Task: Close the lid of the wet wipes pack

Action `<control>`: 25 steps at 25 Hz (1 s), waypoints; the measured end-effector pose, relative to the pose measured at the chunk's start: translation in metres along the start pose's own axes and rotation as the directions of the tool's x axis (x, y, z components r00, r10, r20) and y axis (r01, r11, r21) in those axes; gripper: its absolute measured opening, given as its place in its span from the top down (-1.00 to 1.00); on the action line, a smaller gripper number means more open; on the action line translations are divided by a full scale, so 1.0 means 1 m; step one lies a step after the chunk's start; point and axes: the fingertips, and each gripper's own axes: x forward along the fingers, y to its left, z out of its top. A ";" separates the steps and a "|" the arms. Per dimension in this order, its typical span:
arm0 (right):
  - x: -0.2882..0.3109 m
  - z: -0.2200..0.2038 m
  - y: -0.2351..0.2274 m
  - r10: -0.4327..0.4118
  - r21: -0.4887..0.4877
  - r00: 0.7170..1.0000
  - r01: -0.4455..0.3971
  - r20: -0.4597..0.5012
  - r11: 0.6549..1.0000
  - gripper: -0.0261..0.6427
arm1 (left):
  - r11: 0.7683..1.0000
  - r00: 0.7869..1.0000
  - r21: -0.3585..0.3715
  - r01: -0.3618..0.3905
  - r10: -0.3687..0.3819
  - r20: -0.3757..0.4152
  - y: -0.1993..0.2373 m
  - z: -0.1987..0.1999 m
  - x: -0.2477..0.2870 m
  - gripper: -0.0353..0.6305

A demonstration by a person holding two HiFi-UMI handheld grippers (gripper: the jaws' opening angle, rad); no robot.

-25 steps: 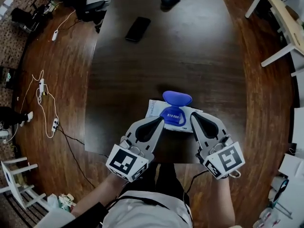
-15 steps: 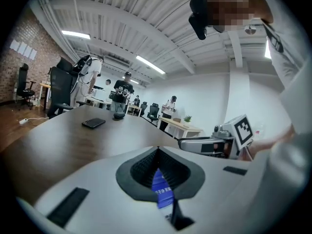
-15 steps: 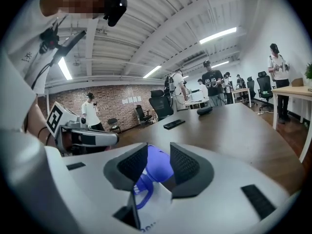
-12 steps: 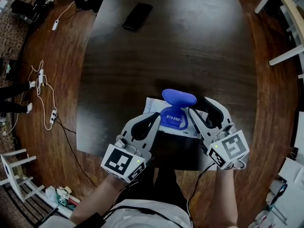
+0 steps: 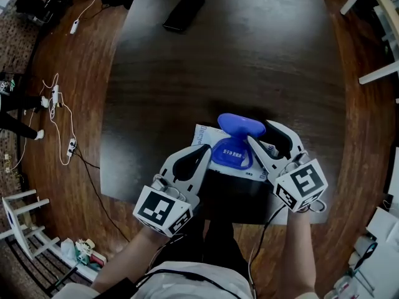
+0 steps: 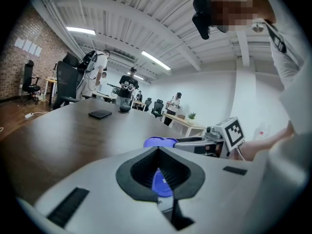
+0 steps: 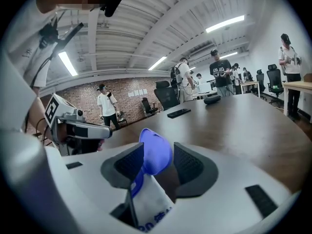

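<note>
A white wet wipes pack (image 5: 204, 136) lies near the front edge of the dark table (image 5: 237, 61). Its blue lid (image 5: 240, 126) stands up open above the blue opening ring (image 5: 229, 154). My left gripper (image 5: 207, 149) is shut, its tips just left of the ring, holding nothing. In the left gripper view the lid (image 6: 157, 142) shows beyond the closed tips (image 6: 157, 149). My right gripper (image 5: 263, 134) is at the pack's right end, and its jaws are opening. The right gripper view shows the raised lid (image 7: 157, 152) between them with a gap beside it.
A black phone (image 5: 183, 13) lies far back on the table. Cables and a power strip (image 5: 59, 123) trail over the wooden floor at left. White furniture legs (image 5: 374, 73) stand at right. Several people and office chairs (image 7: 219, 69) are beyond the table.
Both grippers have come down and forward around the pack. The right gripper's jaws, shut before, now stand apart on either side of the raised lid.
</note>
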 end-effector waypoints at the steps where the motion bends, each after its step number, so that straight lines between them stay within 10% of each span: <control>1: 0.001 -0.001 0.000 0.003 -0.001 1.000 -0.003 -0.002 1.000 0.39 | 1.000 1.000 -0.002 0.001 -0.001 0.001 0.000 0.001 0.001 0.89; 25: -0.027 0.018 0.063 0.058 -0.083 0.998 -0.058 0.005 0.995 0.39 | 1.000 0.999 0.016 0.018 -0.018 0.045 -0.007 0.017 -0.035 0.89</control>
